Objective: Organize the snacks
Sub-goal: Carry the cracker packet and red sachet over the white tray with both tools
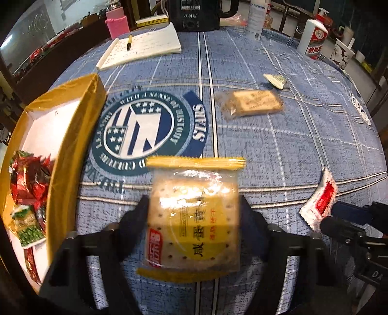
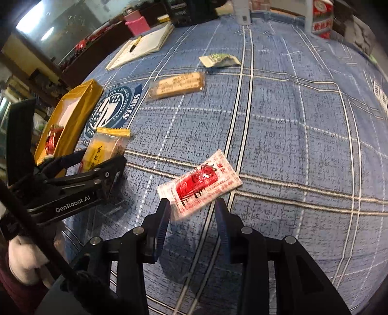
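Note:
My left gripper [image 1: 194, 213] is shut on a yellow-edged cracker packet [image 1: 194, 213] and holds it just above the blue cloth, right of the yellow box [image 1: 80, 135]. The box holds several red and green snack packets [image 1: 29, 189]. In the right wrist view the left gripper [image 2: 101, 160] with the cracker packet [image 2: 104, 147] is beside the box [image 2: 70, 121]. My right gripper [image 2: 191, 208] is open, its fingers either side of the near end of a red-and-white sachet [image 2: 201, 184] lying on the cloth. The sachet also shows in the left wrist view [image 1: 320, 201].
A brown biscuit packet [image 1: 252, 103] and a small green-white packet [image 1: 276, 80] lie further back on the tablecloth [image 1: 291, 145]. A notebook with a pen [image 1: 143, 46], a pink bottle [image 1: 116, 21], a black appliance [image 1: 194, 14], bottles and a cup [image 1: 342, 53] stand along the far edge.

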Tool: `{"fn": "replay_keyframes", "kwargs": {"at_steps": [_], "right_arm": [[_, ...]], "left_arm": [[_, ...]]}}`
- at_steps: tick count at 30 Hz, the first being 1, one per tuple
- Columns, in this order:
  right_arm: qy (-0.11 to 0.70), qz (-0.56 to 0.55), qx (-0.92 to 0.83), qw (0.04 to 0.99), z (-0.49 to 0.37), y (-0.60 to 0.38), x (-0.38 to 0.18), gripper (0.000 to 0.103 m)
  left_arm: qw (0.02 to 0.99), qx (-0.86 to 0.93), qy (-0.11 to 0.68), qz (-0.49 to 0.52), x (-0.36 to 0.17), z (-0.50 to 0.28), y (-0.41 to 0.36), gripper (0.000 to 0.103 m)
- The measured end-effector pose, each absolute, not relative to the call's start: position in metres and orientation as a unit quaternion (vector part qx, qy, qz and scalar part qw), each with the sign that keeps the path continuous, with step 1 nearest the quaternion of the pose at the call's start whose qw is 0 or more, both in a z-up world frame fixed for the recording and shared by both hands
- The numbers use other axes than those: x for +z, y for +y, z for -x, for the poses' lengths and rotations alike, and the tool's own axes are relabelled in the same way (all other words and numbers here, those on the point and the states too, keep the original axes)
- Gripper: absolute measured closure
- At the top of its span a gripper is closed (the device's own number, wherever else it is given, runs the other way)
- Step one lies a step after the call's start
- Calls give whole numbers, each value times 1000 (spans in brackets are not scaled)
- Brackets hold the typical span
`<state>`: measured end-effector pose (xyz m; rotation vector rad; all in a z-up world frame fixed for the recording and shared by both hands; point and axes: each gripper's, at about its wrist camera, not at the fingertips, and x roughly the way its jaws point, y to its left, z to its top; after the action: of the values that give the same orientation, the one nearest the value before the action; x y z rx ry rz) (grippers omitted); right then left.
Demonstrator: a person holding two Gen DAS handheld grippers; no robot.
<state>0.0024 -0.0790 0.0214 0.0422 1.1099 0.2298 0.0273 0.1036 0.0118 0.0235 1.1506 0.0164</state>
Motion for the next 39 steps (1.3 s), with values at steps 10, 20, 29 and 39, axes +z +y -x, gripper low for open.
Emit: {"fn": "replay_keyframes", "kwargs": {"at_steps": [10,20,29,39], "right_arm": [[534,-81,38,841,-23,-88,23,51],[520,35,-49,852,-35,-43,17,67],[497,2,4,868,-17,-37,33,85],[455,37,115,882,-24,63,74,85]], "left_arm": [[847,-13,526,71,31,-6,131,33],[861,2,496,111,59,23,175,33],[872,72,449,177,85,53,266,33],[883,126,409,193,113,67,349,33]]}}
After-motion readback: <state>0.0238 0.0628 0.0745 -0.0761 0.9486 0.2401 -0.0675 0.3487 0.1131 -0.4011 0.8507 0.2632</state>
